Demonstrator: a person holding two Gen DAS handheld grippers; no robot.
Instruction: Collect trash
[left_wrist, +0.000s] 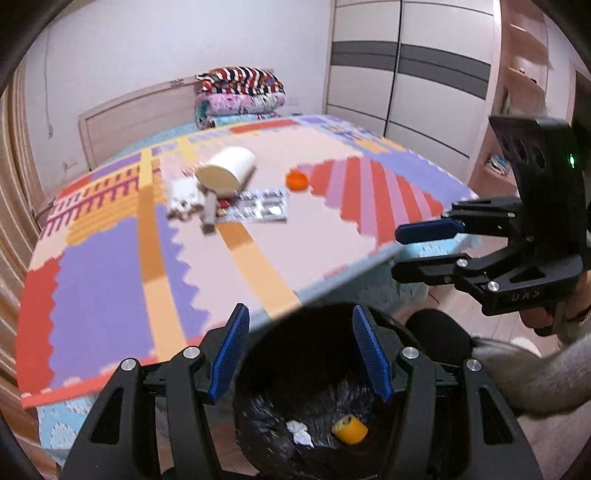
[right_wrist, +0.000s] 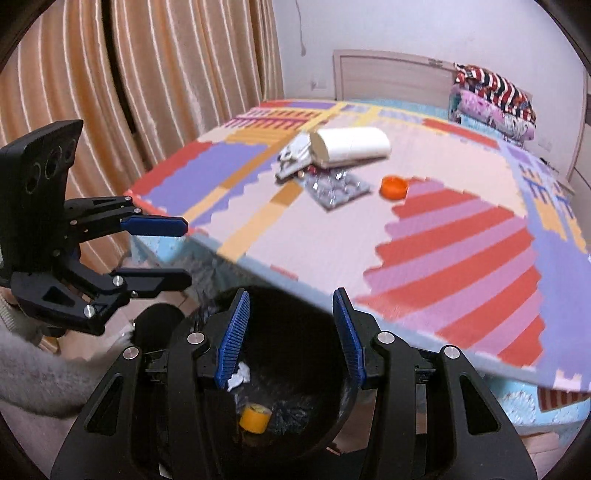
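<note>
Bin (left_wrist: 314, 369) mouth open; mat edge (left_wrist: 332, 273) overhangs it.

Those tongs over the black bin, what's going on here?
A person is clearing trash off a bed covered with a colourful foam mat. Both the left tongs and the right tongs hang open and empty above the black bin, which already holds a crumpled tissue and a yellow tape roll. On the mat lie a white paper roll, empty pill blister packs, an orange cap and a white carton.
</note>
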